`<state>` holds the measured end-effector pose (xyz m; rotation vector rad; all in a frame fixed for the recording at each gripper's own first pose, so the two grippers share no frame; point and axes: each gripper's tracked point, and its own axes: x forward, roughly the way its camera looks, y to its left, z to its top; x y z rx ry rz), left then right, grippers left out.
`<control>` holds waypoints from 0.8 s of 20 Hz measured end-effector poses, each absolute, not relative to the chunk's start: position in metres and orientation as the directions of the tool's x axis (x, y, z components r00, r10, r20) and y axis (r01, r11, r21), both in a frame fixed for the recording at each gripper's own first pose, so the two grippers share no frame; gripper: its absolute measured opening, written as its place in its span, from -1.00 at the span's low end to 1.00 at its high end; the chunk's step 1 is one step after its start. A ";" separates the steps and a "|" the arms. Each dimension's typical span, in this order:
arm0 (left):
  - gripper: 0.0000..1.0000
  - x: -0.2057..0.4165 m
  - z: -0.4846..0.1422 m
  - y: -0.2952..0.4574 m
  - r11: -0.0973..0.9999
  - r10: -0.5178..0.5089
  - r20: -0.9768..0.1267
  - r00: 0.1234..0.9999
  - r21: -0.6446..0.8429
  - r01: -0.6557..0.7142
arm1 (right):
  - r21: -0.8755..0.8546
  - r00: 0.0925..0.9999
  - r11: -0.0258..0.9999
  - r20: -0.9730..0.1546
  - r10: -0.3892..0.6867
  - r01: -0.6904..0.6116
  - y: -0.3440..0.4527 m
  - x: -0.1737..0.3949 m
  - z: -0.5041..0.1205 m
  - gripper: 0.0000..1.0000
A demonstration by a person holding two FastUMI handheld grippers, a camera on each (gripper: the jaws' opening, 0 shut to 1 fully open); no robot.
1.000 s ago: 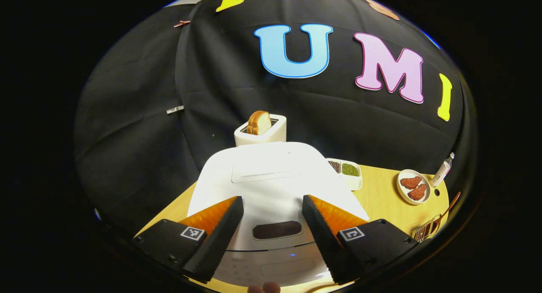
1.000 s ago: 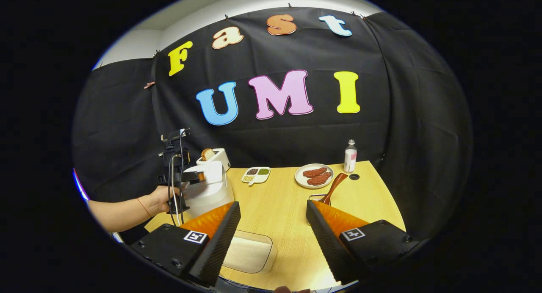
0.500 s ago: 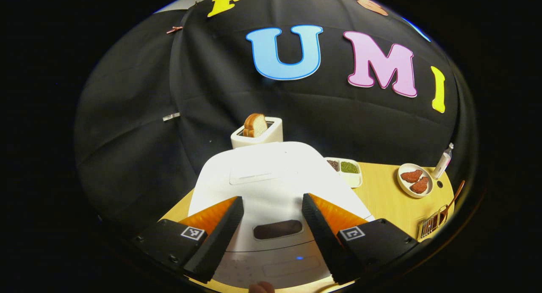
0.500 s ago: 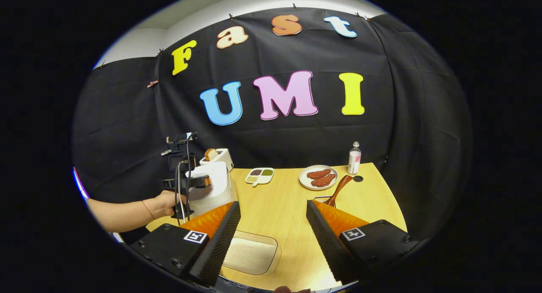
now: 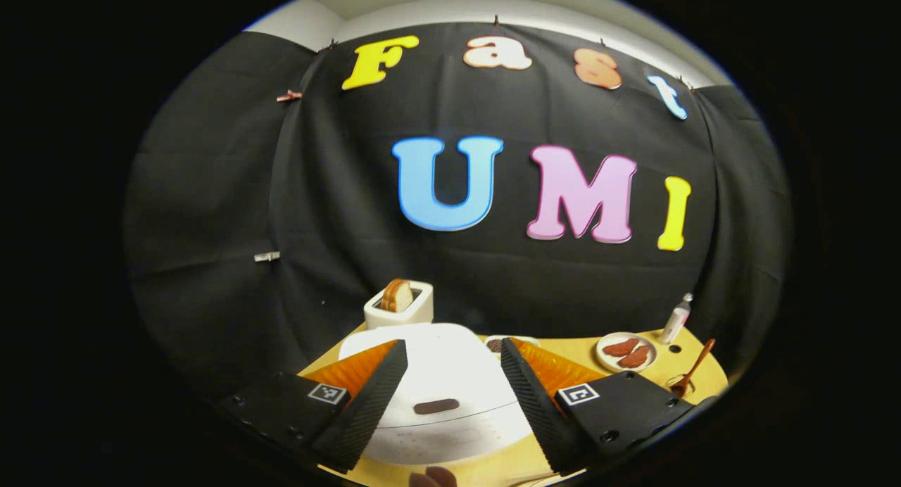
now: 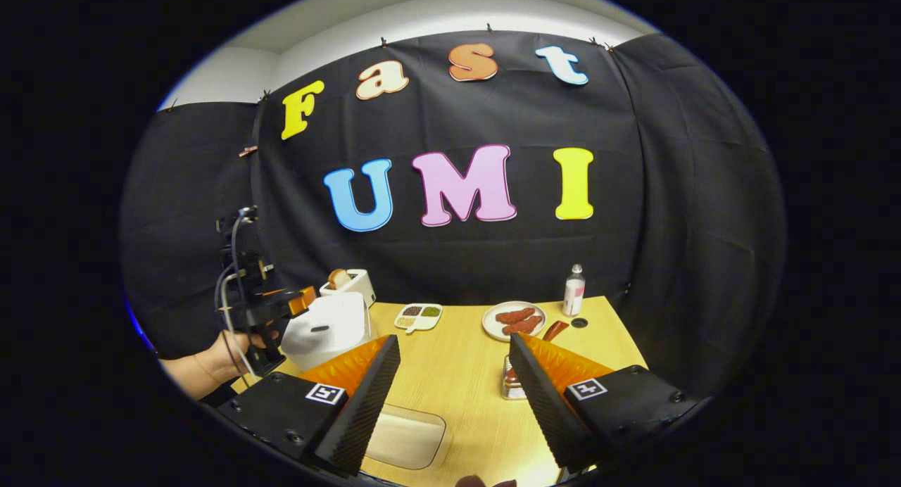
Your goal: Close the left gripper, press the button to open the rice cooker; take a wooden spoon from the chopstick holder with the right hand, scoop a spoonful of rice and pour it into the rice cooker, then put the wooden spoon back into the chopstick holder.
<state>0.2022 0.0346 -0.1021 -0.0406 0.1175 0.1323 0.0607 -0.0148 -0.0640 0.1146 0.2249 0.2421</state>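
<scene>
The white rice cooker stands with its lid down, its dark oval button facing me between the fingers of my left gripper. That gripper is open and hangs back above the cooker's front. In the right gripper view a hand holds the left gripper left of the rice cooker. My right gripper is open and empty over the table. The wooden spoon stands in the wire chopstick holder beside the right finger. A clear box of rice lies below.
On the yellow table stand a toaster with bread, a divided dish of beans, a plate of meat pieces and a small bottle. A cable hole sits near the bottle.
The left gripper has drawn back and tilted up from the cooker, which looks smaller now. The right gripper has shifted, bringing the chopstick holder next to its right finger.
</scene>
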 end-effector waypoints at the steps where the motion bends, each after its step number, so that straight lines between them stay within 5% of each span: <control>1: 0.86 0.188 -0.089 0.025 0.993 0.109 -0.097 0.989 -0.036 -0.113 | 0.128 0.953 0.968 -0.186 0.238 -0.216 -0.018 0.063 -0.057 0.97; 9: 0.87 0.088 -0.030 -0.024 1.000 -0.024 -0.021 0.999 -0.012 0.023 | 0.089 0.993 0.992 -0.062 0.097 -0.091 -0.051 0.075 -0.015 0.97; 16: 0.88 0.037 -0.015 -0.033 0.997 -0.042 -0.015 0.999 -0.068 0.041 | 0.035 0.999 0.999 0.042 -0.025 0.024 -0.082 0.067 0.014 0.96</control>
